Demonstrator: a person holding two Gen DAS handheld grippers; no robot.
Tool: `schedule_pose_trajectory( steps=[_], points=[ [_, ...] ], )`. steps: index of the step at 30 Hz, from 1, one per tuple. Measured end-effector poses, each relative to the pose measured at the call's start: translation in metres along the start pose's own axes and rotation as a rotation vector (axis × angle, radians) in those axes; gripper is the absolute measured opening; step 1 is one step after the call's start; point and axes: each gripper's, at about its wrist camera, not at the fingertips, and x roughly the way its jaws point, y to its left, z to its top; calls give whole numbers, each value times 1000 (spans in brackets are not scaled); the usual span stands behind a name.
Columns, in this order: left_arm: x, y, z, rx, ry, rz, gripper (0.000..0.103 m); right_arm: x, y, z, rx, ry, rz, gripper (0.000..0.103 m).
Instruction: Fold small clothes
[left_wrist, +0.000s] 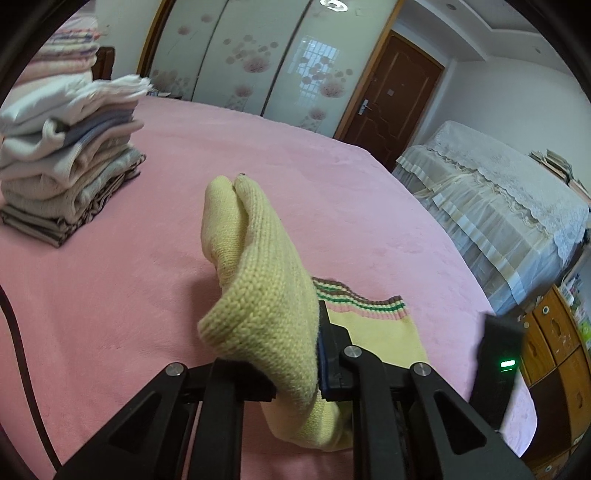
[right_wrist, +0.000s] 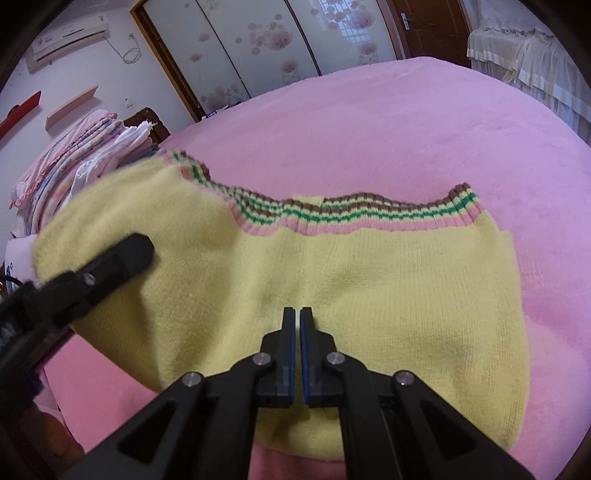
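1. With my left tool clamped on a flap of the yellow knit, that side hangs lifted off the bed and drapes over the fingers.
2. My right tool has its pads pressed together with nothing between them; its tips sit on or just above the middle of the knit, and I cannot tell whether they touch it.
3. The rest of the knit lies flat on the pink bed, striped hem on the far side, right edge spread out.
4. To do this fold well, I judge the right tool should pin the centre line while the left carries its flap across, so the crease falls straight and the hems line up.
5. I'd keep the lift low; this fabric is soft and floppy and will sag or twist if raised high.
6. The knit is ribbed and thick-stitched, with brown, green and pink bands at the hem; the bed cover is plush and likely grips it.
7. A stack of folded clothes sits well apart.
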Motion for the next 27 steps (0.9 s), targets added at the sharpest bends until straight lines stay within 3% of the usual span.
schedule_pose_trajectory(
  steps=[7,13,21,27],
  points=[
    [-2,-32,-4,97,4,13,13,6,-9,-4,20,16,56,2],
    [2,-67,-9,200,7,11,13,-25,-37,-6,92,-32,110,2],
    [28,-113,-33,345,93,24,13,-77,-82,-17,130,-97,18,2],
    [39,-134,-55,429,137,32,13,-90,-103,-24,154,-116,-39,2]
  ],
)
